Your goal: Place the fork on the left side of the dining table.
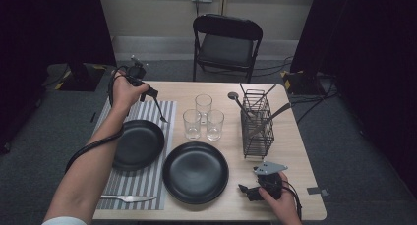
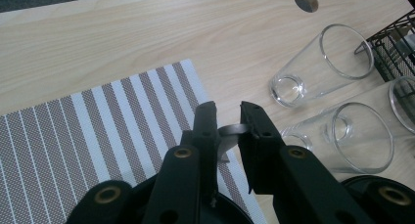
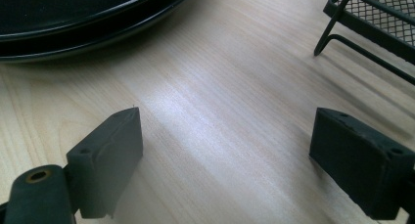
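My left gripper point(image 1: 153, 93) hovers over the far end of the striped placemat point(image 1: 147, 181), shut on the handle of a thin metal utensil point(image 1: 160, 109) that hangs tilted down towards a black plate point(image 1: 135, 144). In the left gripper view the silver handle point(image 2: 230, 132) sits pinched between the jaws of the left gripper point(image 2: 229, 111). My right gripper point(image 1: 245, 189) rests low at the table's front right, beside a second black plate point(image 1: 195, 172). In the right gripper view the right gripper point(image 3: 225, 136) stands open over bare wood.
Three clear glasses point(image 1: 203, 118) stand in the table's middle. A black wire cutlery basket point(image 1: 257, 126) with several utensils stands to their right. A knife point(image 1: 129, 199) lies at the placemat's near end. A black folding chair point(image 1: 227, 43) stands beyond the table.
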A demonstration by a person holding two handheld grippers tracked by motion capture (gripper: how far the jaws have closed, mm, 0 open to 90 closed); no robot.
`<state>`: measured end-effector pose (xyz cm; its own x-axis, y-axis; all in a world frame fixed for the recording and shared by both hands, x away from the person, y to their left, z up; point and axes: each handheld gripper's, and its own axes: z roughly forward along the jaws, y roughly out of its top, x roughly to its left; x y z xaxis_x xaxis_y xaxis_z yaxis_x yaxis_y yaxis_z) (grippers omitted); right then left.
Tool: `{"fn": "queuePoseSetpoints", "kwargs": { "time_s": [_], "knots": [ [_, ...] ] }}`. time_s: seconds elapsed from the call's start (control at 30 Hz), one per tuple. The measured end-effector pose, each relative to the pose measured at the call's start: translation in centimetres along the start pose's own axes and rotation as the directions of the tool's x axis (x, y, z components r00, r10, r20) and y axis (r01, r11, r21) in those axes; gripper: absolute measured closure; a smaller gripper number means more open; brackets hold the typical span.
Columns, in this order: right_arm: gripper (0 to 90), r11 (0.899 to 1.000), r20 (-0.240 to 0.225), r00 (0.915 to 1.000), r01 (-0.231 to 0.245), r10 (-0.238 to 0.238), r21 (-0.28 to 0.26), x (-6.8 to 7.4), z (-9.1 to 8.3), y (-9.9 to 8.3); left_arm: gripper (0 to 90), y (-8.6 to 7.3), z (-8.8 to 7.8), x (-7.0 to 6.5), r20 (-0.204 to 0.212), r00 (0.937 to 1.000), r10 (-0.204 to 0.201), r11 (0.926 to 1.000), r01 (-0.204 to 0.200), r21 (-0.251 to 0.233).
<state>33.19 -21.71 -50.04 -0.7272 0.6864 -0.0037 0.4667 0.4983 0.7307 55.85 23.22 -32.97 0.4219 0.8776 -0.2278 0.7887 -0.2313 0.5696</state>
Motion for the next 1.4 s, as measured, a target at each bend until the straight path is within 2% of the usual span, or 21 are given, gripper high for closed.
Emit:
{"fn": "queuePoseSetpoints", "kwargs": {
  "time_s": [0.5, 0.8, 1.13, 1.4],
  "knots": [
    [11.5, 1.0, -0.003, 1.0, 0.0, 0.0, 0.0, 0.0, 0.0, 0.0, 77.9, 0.4, -0.1, 0.1, -0.014, 0.9999, -0.008, 0.9999, 0.007, -0.015],
    [11.5, 1.0, -0.002, 1.0, 0.001, -0.001, 0.0, 0.0, 0.0, 0.0, 77.8, 0.6, 0.2, 0.5, -0.024, 0.9997, 0.007, 0.9999, -0.007, -0.01],
    [11.5, 1.0, -0.001, 1.0, 0.001, -0.001, 0.0, 0.0, 0.0, 0.0, 77.5, -0.2, -0.1, 0.6, -0.025, 0.9992, -0.032, 0.9994, 0.032, -0.012],
    [11.5, 1.0, -0.002, 1.0, 0.001, -0.001, 0.0, 0.0, 0.0, 0.0, 77.6, -0.9, -0.5, 1.4, -0.018, 0.9979, -0.063, 0.998, 0.062, -0.011]
  ]
}}
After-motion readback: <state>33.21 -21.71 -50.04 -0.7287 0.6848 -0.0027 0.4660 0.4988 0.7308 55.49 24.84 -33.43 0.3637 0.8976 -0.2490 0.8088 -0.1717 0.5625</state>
